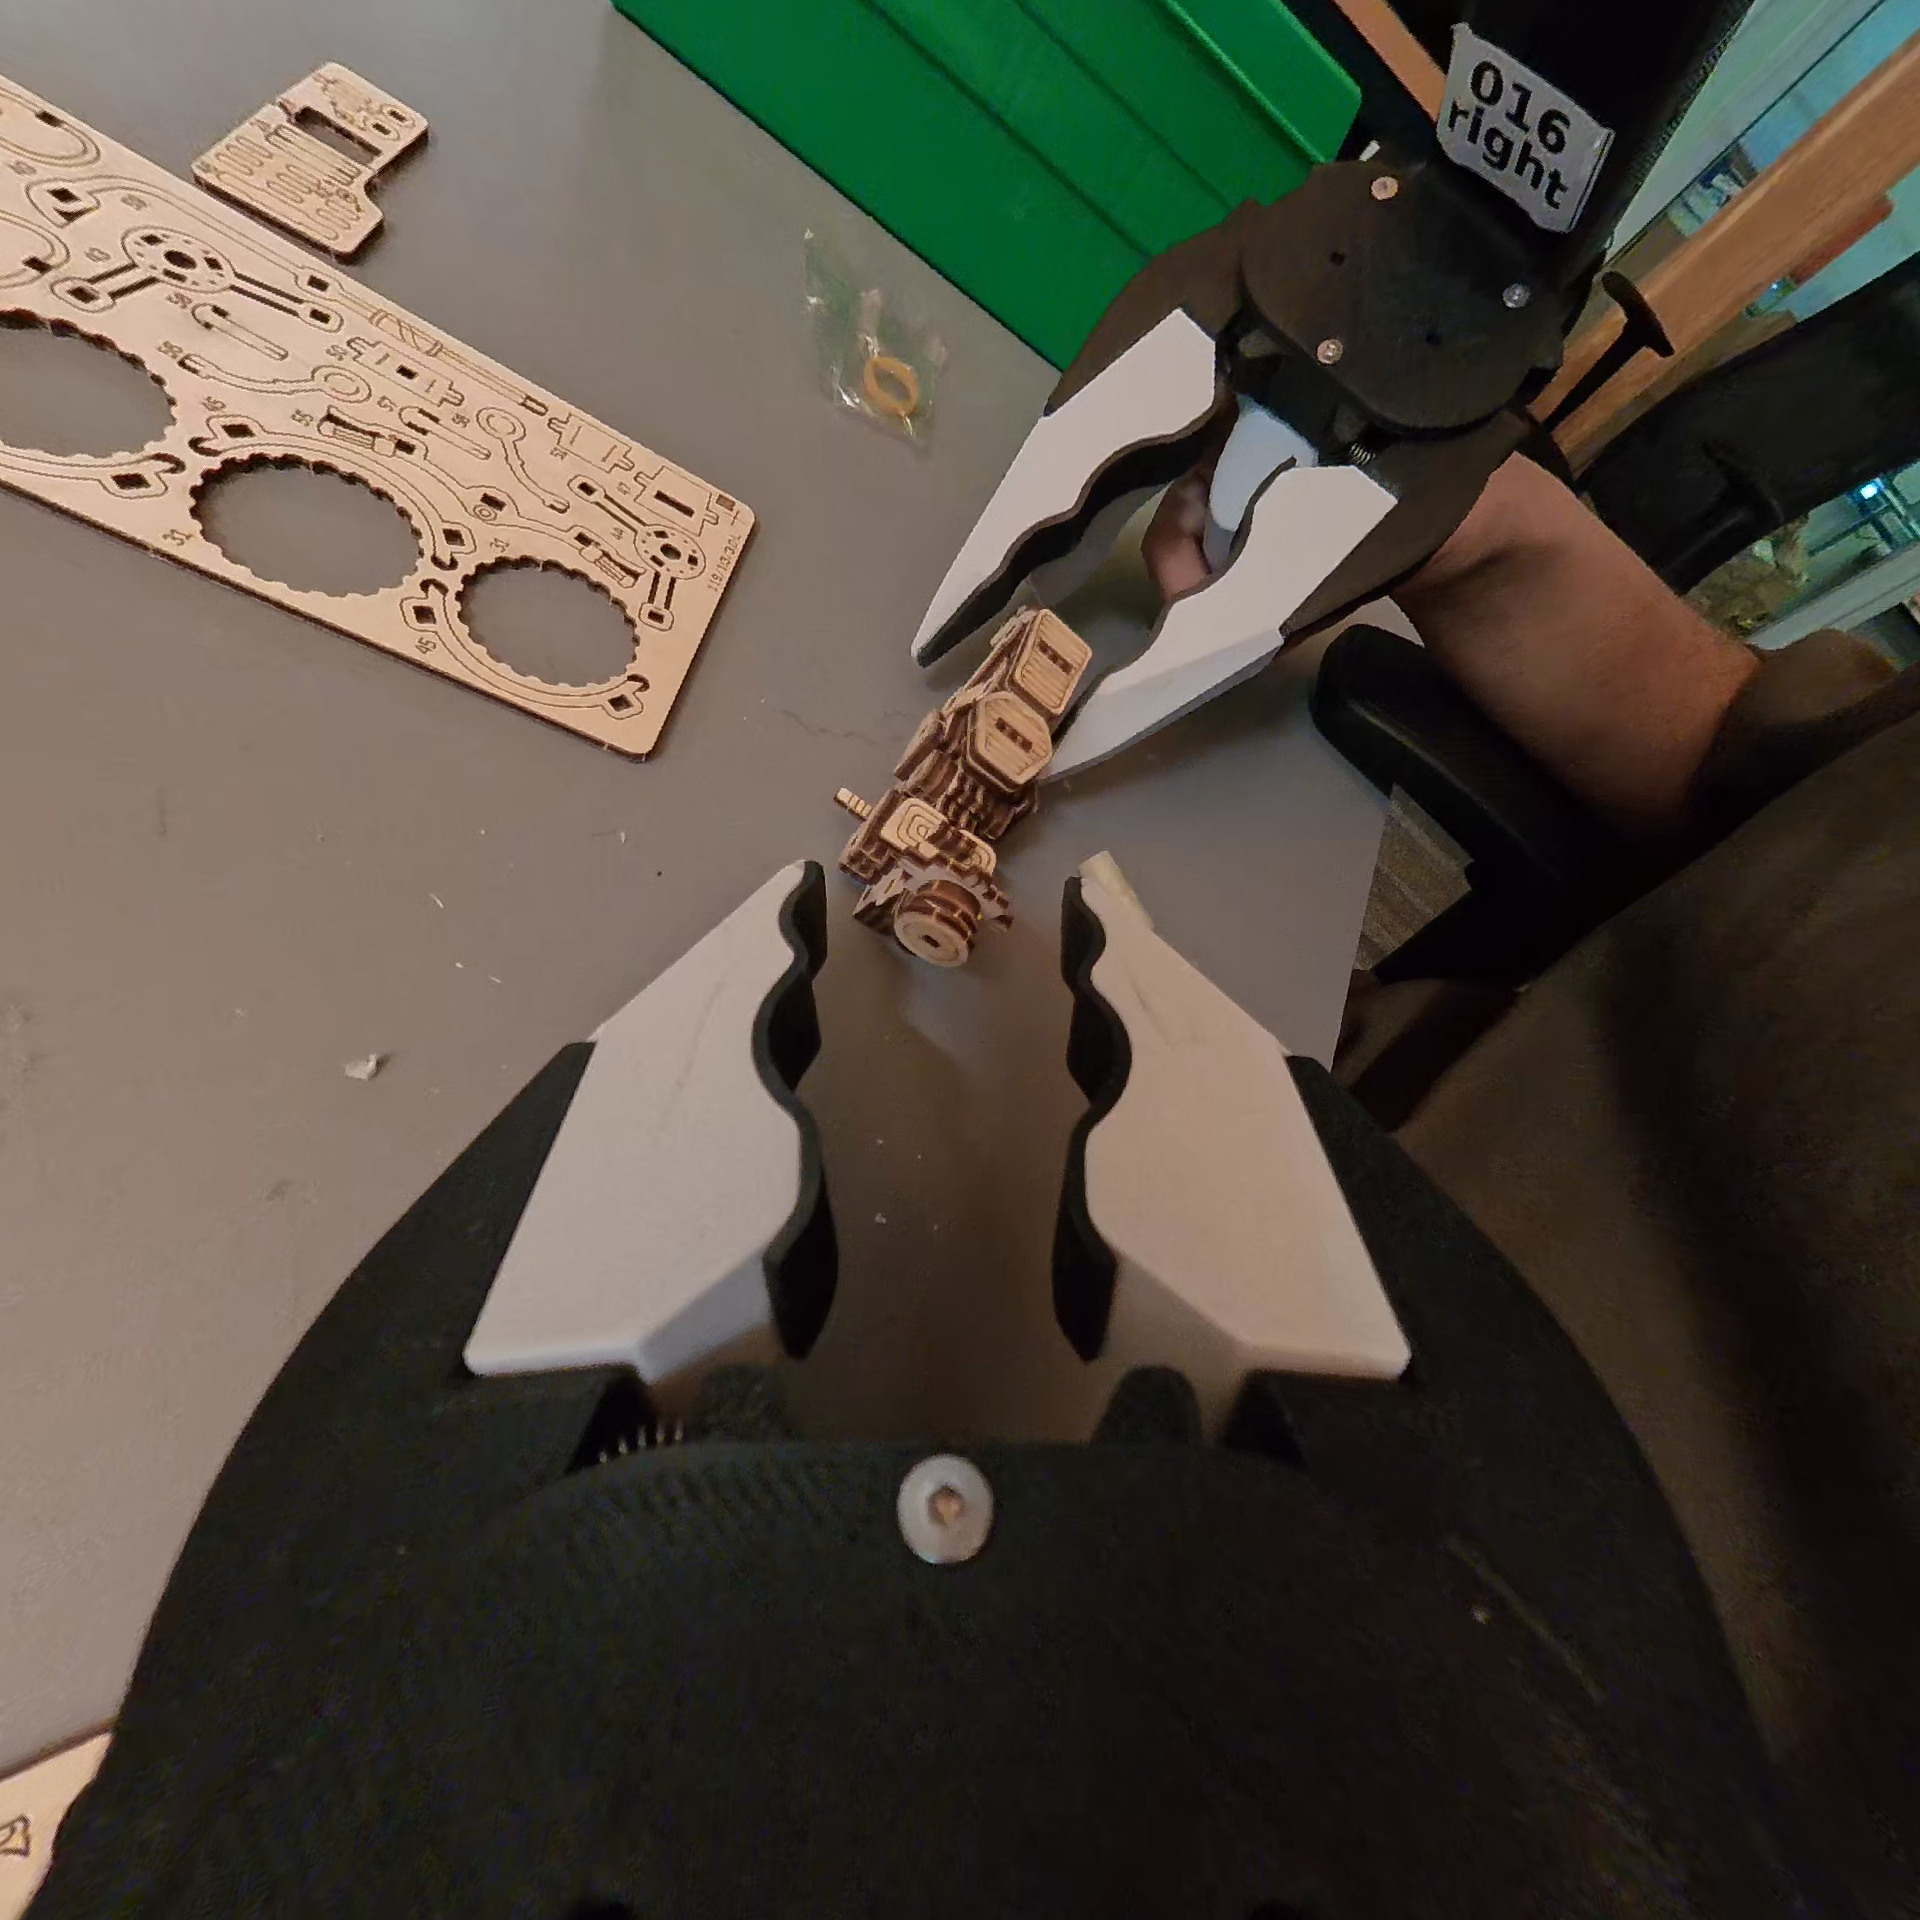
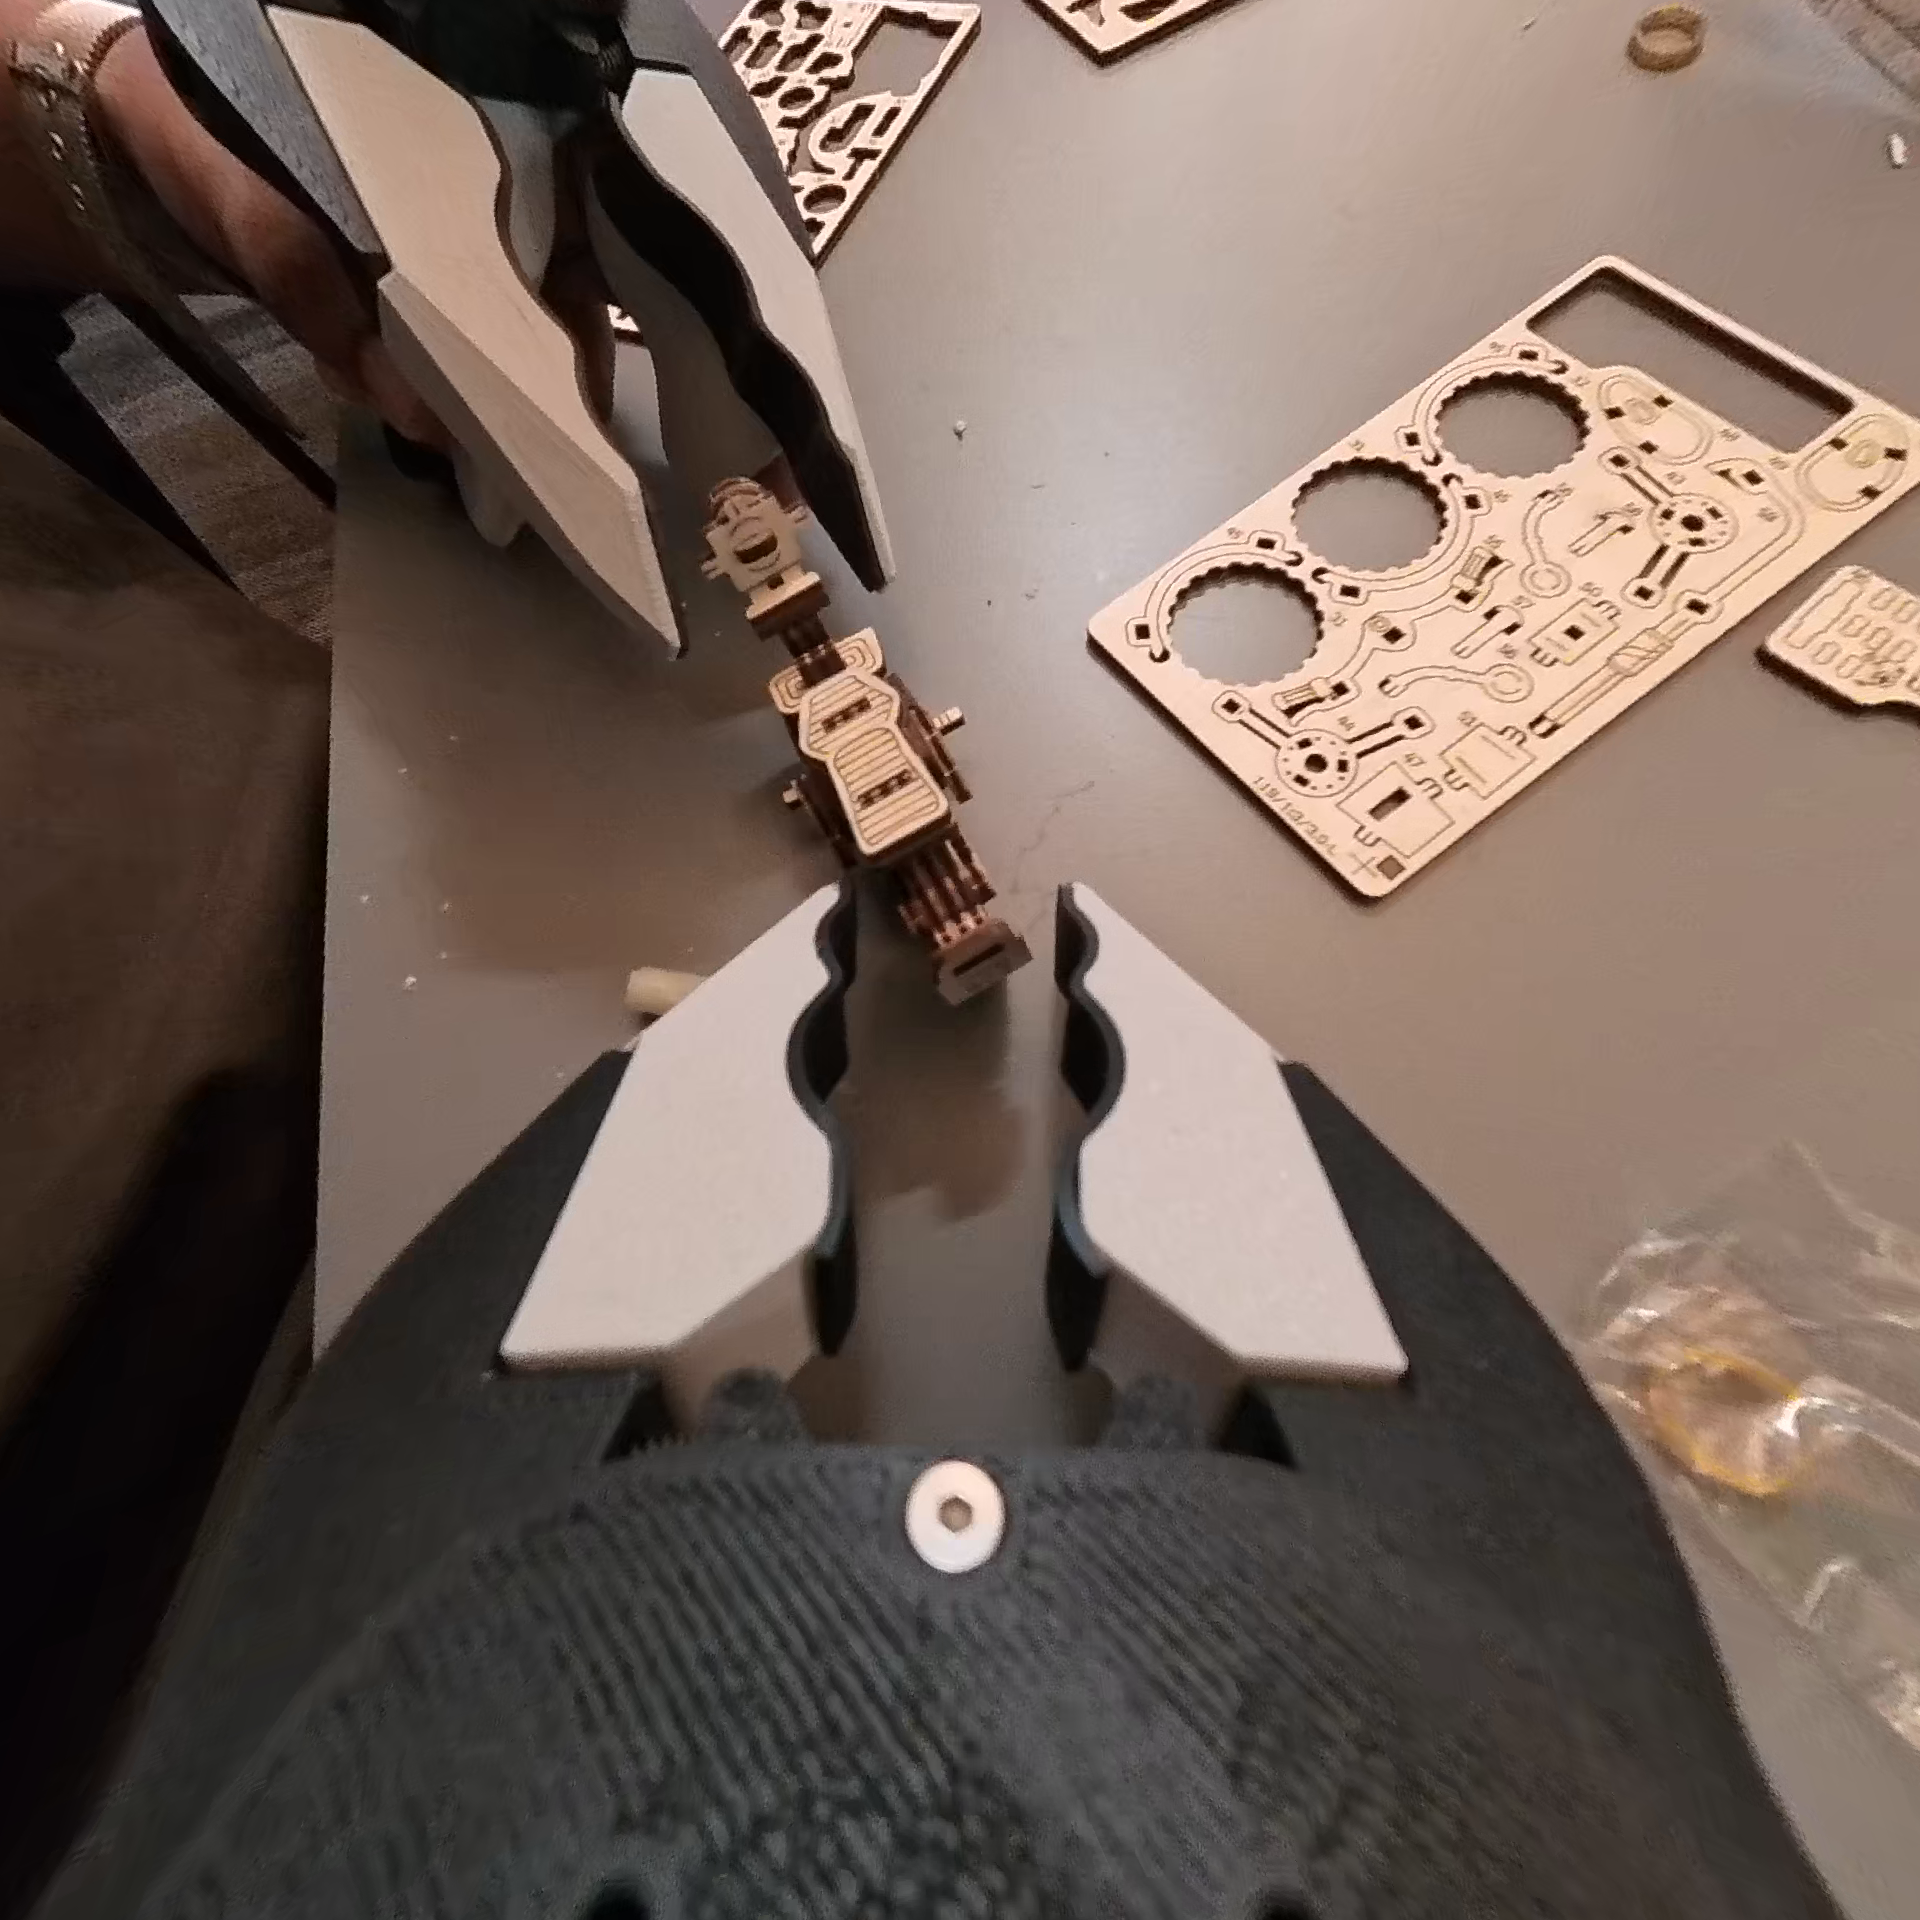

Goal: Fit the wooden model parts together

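Observation:
A small assembled wooden model (image 1: 961,810) lies on the grey table (image 1: 312,935) between my two grippers. My left gripper (image 1: 940,894) is open, its fingertips on either side of the model's round near end, apart from it. My right gripper (image 1: 992,709) comes in from the far right, open, astride the model's other end. In the right wrist view the model (image 2: 868,790) lies lengthwise. My right gripper (image 2: 956,902) is open around its near block end, and the left gripper (image 2: 774,611) is open around its far end. Neither grips it.
A punched wooden parts sheet (image 1: 343,488) (image 2: 1507,623) and a small wooden piece (image 1: 312,156) (image 2: 1849,655) lie beside the model. There is a plastic bag with a yellow band (image 1: 883,364) (image 2: 1745,1403), a green box (image 1: 987,135), and a white peg (image 2: 655,987) near the table edge (image 1: 1361,935). Spacing between my two grippers at the tips: around 6 centimeters.

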{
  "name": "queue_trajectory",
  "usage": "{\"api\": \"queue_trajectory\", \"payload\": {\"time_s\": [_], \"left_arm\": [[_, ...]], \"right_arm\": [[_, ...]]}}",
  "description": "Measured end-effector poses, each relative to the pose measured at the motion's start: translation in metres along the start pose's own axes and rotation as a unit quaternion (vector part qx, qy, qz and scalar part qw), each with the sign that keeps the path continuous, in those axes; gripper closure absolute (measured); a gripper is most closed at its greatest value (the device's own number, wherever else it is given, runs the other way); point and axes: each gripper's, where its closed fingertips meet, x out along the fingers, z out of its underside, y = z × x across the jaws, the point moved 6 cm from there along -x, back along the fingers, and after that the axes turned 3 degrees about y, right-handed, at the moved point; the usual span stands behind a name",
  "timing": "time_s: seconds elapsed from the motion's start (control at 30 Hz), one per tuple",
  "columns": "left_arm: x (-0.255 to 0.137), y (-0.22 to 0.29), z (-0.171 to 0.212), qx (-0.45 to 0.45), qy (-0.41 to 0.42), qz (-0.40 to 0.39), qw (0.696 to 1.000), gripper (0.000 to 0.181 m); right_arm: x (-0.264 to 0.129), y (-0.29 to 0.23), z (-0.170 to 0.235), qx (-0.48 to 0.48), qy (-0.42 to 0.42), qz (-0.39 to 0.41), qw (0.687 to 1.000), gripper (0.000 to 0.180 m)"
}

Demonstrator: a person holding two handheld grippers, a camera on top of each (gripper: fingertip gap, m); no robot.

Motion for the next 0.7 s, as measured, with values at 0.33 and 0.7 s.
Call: {"api": "queue_trajectory", "payload": {"time_s": [0.33,0.7], "left_arm": [[-0.001,0.002,-0.001,0.007,0.005,0.007,1.0,0.129],[-0.016,0.001,-0.014,0.01,0.057,0.006,0.998,0.105]], "right_arm": [[-0.01,0.004,0.0,-0.001,-0.002,0.024,1.0,0.124],[-0.065,0.027,0.024,0.094,0.01,0.223,0.97,0.116]]}}
